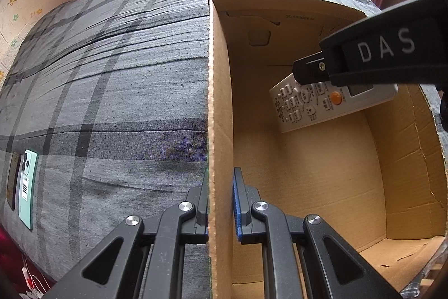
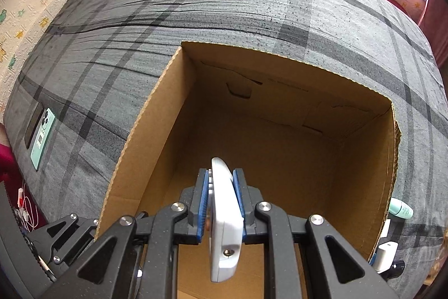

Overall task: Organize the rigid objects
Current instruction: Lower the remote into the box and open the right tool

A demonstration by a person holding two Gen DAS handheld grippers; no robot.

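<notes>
Bed (image 1: 112, 80): covered in a grey plaid sheet, it spreads ahead of both tongs and carries everything else.
Cardboard box (image 1: 219, 102): open-topped, standing on the bed. Its left wall runs straight up between the fingers of the left tongs; its inside lies directly ahead of and below the right tongs.
Left tongs (image 1: 220, 203): straddling the top edge of the box's left wall, one finger outside over the sheet, the other inside the box. The outer pad lies against the cardboard; a thin gap seems to remain at the inner blue pad, so I cannot tell whether the wall is pinched.
Right tongs (image 2: 221, 198): clenched on the remote control, blue pads pressed on its two broad faces; held over the box opening.
Remote control (image 1: 322, 102): white with an orange button and a small screen, held on edge in the right tongs, hanging inside the box above its floor; ahead and to the right of the left tongs.
Green phone (image 1: 26, 187): lying flat on the bed far to the left of both tongs, well apart from the box.
Dark phone (image 1: 12, 181): flat just beside the green one, on its left.
White charger (image 2: 387, 257): outside the box's right wall, right of the right tongs.
Mint tube (image 2: 401, 208): beyond the charger, near the same wall.
</notes>
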